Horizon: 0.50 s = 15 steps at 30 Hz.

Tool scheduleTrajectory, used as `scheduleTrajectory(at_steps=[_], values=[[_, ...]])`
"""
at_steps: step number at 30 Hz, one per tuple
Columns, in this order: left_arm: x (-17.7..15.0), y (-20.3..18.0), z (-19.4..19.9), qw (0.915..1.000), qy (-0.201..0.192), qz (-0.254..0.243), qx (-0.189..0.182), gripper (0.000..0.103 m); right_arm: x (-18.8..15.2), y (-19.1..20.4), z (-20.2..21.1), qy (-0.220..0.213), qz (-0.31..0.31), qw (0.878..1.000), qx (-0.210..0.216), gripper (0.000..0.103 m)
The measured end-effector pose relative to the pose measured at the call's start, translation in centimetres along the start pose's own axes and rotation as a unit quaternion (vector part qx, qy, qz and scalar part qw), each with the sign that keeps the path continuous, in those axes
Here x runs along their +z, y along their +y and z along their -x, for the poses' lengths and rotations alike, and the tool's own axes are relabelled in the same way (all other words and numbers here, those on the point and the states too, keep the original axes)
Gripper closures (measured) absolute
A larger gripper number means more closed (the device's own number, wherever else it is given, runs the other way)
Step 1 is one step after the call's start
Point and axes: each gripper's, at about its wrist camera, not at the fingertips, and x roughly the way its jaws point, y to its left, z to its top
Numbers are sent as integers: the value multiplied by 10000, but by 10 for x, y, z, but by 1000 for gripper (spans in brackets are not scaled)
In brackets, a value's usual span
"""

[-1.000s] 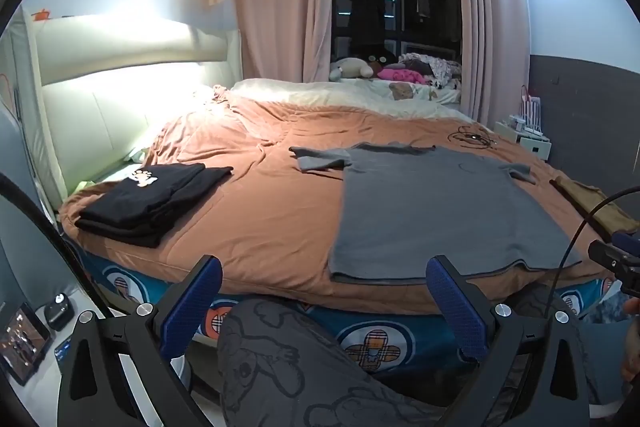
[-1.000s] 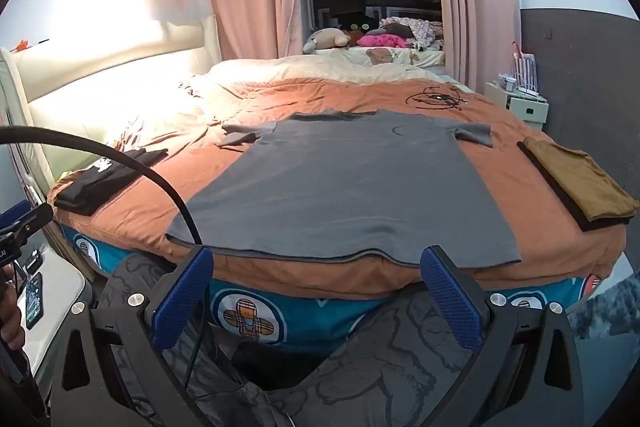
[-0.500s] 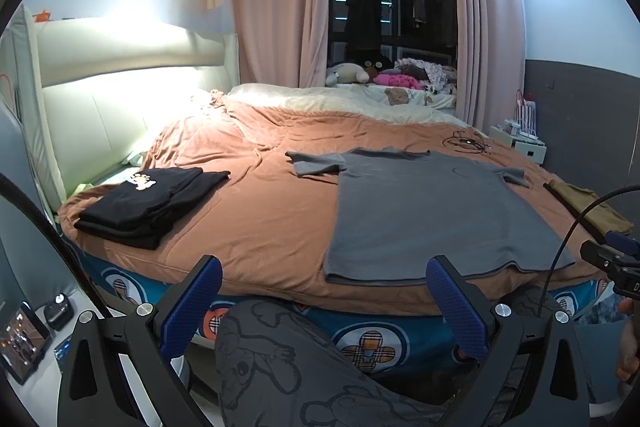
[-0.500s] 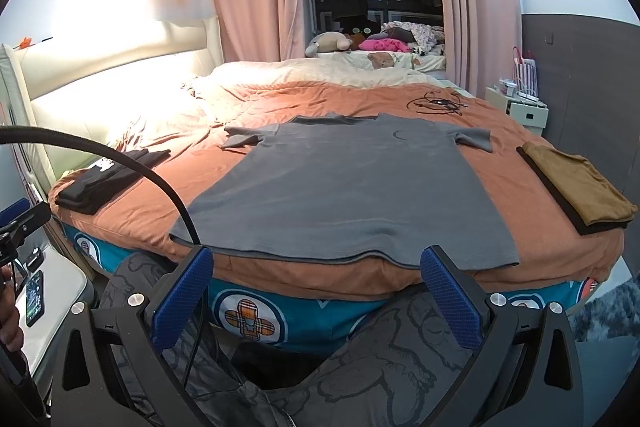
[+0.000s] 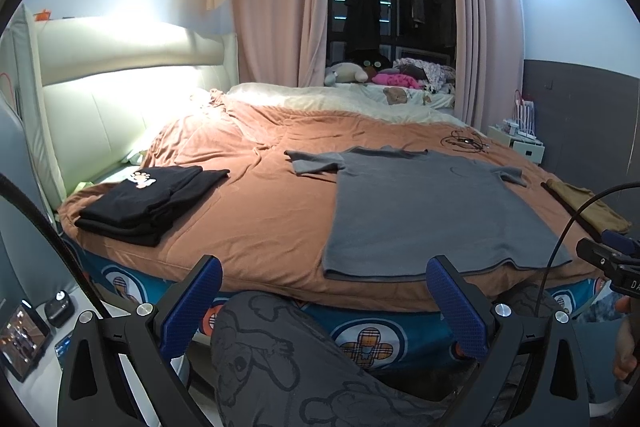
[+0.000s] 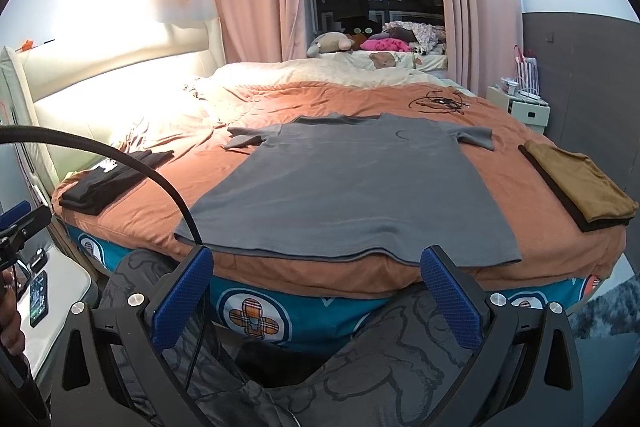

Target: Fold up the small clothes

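Both tongs (image 5: 324, 303) (image 6: 320, 291) spread wide, level, short of the flat grey T-shirt (image 6: 352, 187).

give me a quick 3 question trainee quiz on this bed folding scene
1. True or false: the grey t-shirt lies spread flat, unfolded.
2. Which pile lies to the shirt's right? A) black folded clothes B) brown folded garment
3. Fill in: the left gripper and right gripper are both ____.

Key: 1 true; 2 B; 3 open
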Motion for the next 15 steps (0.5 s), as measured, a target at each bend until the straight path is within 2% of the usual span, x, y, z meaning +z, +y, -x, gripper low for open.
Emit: scheduleTrajectory(at_steps=[15], values=[[1,-4,8,9998,5,-8,-182,1,-1,-2,2,18,-94,9999,-43,0]])
